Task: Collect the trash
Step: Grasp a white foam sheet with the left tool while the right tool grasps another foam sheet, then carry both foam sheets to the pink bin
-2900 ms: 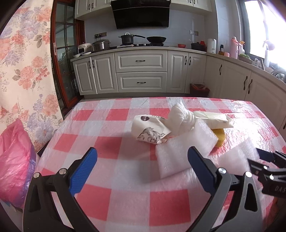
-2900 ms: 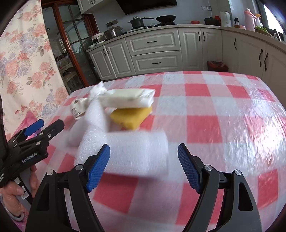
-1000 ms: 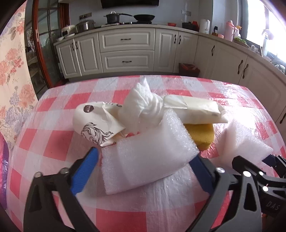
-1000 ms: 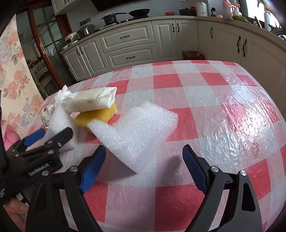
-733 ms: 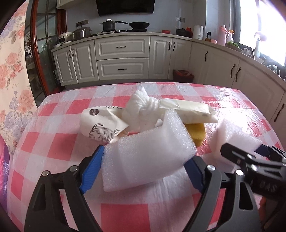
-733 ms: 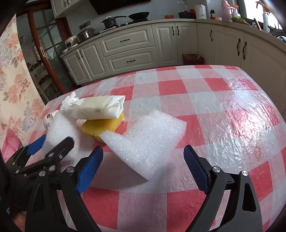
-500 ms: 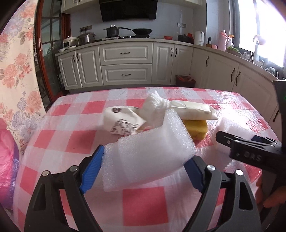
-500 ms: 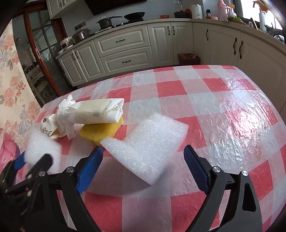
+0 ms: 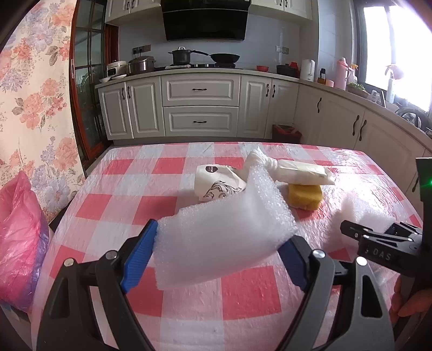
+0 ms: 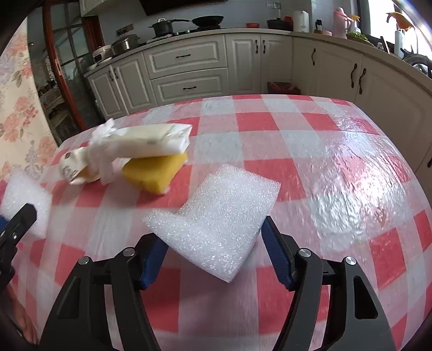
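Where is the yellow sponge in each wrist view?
Left wrist: yellow sponge right of centre, beyond the held foam sheet.
Right wrist: yellow sponge left of centre, upper half.
Shared landmark: the white packet lying on top of it.

We stood in a home kitchen: beyond the checked tablecloth (image 9: pixel 189 302) ran white cabinets (image 9: pixel 201 108), with a pot (image 9: pixel 180 55) and frying pan (image 9: pixel 224 57) above them, under a black range hood (image 9: pixel 205 20).
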`<act>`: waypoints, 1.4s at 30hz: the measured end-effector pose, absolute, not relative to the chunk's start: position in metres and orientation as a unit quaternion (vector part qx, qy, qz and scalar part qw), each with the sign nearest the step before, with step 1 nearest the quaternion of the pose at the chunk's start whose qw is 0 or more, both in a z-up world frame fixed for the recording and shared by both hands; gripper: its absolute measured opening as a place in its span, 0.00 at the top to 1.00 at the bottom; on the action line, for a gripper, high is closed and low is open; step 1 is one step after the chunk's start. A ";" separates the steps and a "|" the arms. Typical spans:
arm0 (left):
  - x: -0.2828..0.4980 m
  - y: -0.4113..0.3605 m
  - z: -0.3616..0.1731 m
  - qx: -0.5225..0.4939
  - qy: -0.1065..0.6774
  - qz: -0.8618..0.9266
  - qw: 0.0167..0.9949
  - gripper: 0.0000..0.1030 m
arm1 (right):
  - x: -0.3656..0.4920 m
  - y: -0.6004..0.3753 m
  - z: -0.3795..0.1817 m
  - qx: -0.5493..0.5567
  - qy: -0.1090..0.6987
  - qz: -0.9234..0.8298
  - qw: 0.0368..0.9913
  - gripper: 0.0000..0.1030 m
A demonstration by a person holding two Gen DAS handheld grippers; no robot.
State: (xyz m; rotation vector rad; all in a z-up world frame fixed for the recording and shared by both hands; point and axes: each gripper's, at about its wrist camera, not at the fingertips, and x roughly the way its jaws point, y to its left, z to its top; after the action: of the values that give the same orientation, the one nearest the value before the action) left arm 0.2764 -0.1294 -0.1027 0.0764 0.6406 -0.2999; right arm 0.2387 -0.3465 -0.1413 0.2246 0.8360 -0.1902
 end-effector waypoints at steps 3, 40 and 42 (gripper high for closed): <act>0.262 -0.126 -0.099 0.043 0.306 -0.148 0.939 0.21 | 0.223 -0.337 -0.134 0.095 0.397 -0.078 0.909 0.38; 0.177 0.164 -0.005 -0.005 0.203 0.063 0.977 0.21 | 0.216 -0.032 0.002 -0.048 0.246 0.328 0.911 0.37; 0.191 0.184 -0.008 -0.006 0.208 0.068 0.976 0.20 | 0.227 -0.015 0.002 -0.057 0.244 0.343 0.905 0.37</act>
State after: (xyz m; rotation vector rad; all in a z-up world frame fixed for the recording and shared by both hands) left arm 0.1914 0.1836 -0.0081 -0.0127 0.4201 0.1373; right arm 0.2275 -0.0151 0.0021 -0.1181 0.5036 0.7082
